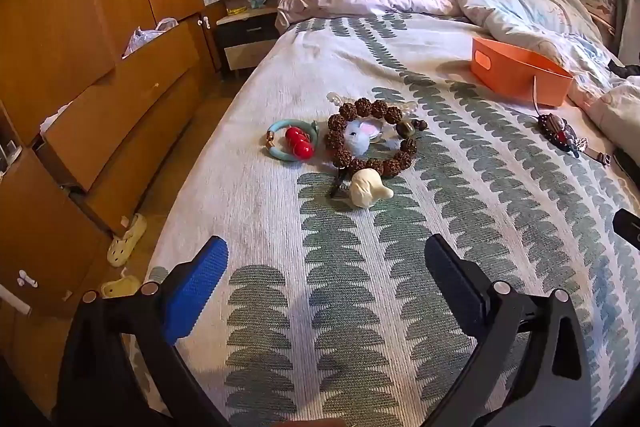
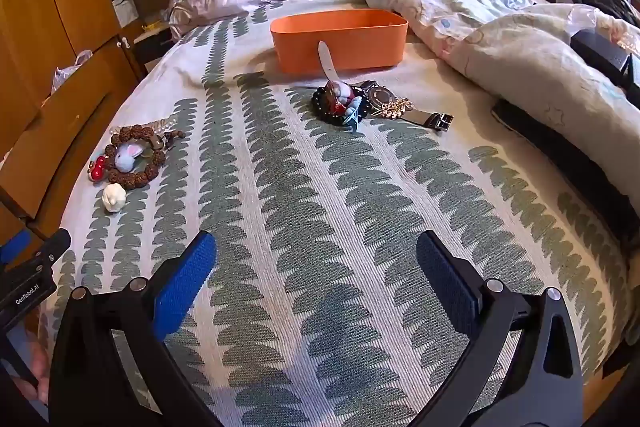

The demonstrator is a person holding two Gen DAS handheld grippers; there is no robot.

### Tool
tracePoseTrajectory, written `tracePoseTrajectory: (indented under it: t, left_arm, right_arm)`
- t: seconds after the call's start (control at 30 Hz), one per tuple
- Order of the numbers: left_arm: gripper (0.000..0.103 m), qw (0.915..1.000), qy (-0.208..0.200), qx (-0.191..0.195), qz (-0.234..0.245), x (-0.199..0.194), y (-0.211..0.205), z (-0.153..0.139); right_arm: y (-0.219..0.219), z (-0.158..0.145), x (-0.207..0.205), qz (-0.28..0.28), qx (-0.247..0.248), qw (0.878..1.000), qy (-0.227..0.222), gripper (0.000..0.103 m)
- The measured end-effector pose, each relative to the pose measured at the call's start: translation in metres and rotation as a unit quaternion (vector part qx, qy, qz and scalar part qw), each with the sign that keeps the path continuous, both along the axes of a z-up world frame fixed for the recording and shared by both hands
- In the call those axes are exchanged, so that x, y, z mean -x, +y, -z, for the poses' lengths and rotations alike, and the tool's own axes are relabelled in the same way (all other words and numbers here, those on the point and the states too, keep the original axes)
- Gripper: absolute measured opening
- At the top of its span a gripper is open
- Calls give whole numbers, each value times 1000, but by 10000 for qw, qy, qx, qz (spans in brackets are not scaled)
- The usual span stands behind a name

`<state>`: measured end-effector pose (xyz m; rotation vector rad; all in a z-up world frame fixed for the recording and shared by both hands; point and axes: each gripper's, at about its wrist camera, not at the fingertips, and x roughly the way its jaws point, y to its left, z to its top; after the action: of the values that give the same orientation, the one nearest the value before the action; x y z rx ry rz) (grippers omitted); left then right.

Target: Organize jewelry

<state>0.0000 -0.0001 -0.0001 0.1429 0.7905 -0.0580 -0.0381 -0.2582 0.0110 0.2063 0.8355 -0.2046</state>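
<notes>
Holding both grippers (image 1: pixel 326 279) (image 2: pixel 316 271) spread wide and empty over the bedspread (image 1: pixel 400 307), we see 2 jewelry piles. Our left view alone shows the teal bangle (image 1: pixel 276 141) beside the bead bracelet (image 1: pixel 372 139); our right view alone shows the watch (image 2: pixel 380 95), its strap running left-right, before the orange bin (image 2: pixel 340 39).

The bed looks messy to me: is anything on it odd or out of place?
Yes. The jewelry lies in two loose heaps on the bedspread, not in the orange box. A brown bead bracelet rings a small plush bunny, and a watch tangles with a black bead bracelet. Nothing looks broken.
</notes>
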Motion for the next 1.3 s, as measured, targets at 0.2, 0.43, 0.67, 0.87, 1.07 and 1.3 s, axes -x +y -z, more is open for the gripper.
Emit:
tracePoseTrajectory:
  t: [0.2,0.43,0.67,0.87,1.07,1.3]
  left_arm:
    - [98,10000,37,49,51,0,0,0]
    - [98,10000,34,50,33,3,6,0]
    - [98,10000,62,31,32,2,5,-2]
    - [97,10000,45,19,25,1,3,-2]
    - [97,10000,20,-26,55,1,-2,1]
    - [98,10000,35,-36,52,1,-2,1]
  right_arm:
    - [1,0,-1,1,29,10000,-23,100]
    - [2,0,-2,-4,28,10000,-29,100]
    - [2,0,-1,5,28,10000,-48,100]
    - [3,0,-2,-8,32,10000,-40,100]
    - [5,1,-2,-9,30,10000,-57,100]
    - [2,-1,0,-4,26,10000,-57,100]
